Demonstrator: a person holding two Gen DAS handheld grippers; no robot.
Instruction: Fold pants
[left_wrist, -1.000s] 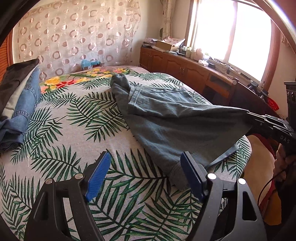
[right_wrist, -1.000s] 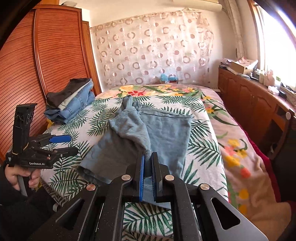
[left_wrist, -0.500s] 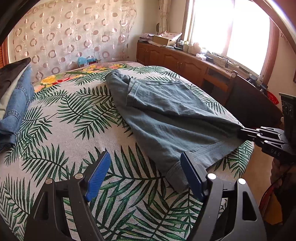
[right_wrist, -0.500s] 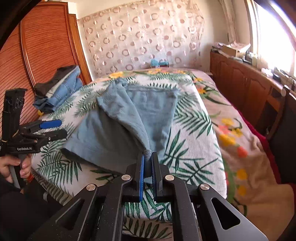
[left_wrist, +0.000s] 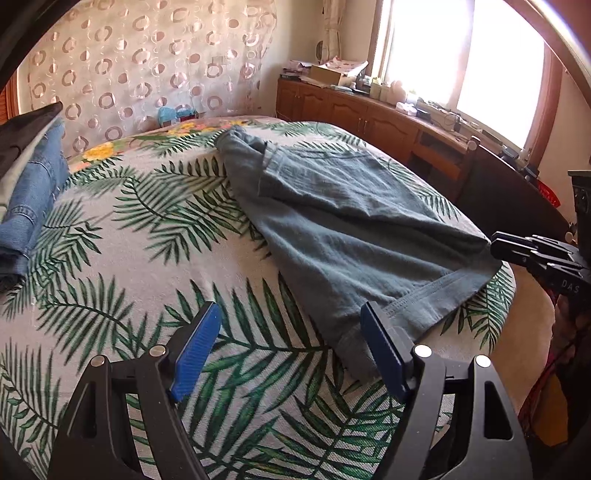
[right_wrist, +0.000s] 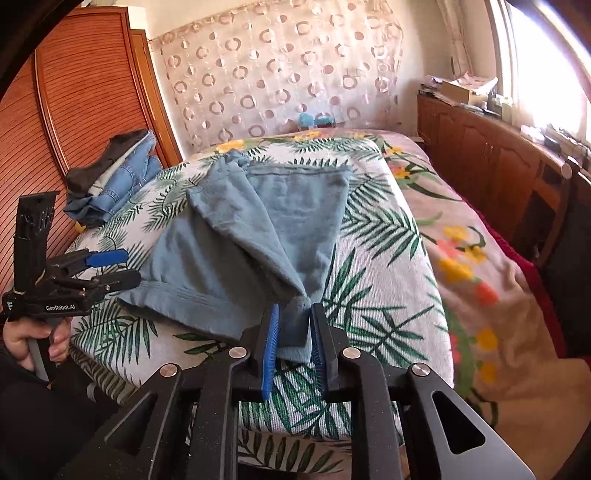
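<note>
Grey-blue pants lie partly folded on a palm-leaf bedspread, waistband at the far end, hems near the front edge. My left gripper is open and empty just above the bed, its right pad beside the near hem. It also shows in the right wrist view. My right gripper has its jaws parted a little around a bunched corner of the pants, which rests on the bed. It also shows at the right in the left wrist view.
A stack of folded jeans and dark clothes sits at the bed's far left by a wooden wardrobe. A wooden cabinet with clutter runs along the window on the right. A floral blanket hangs over the bed's right side.
My right gripper lowered the pants corner to the bed and its jaws have parted from tightly shut. The cloth has settled flatter. My left gripper stayed open, drifting slightly closer to the hem.
</note>
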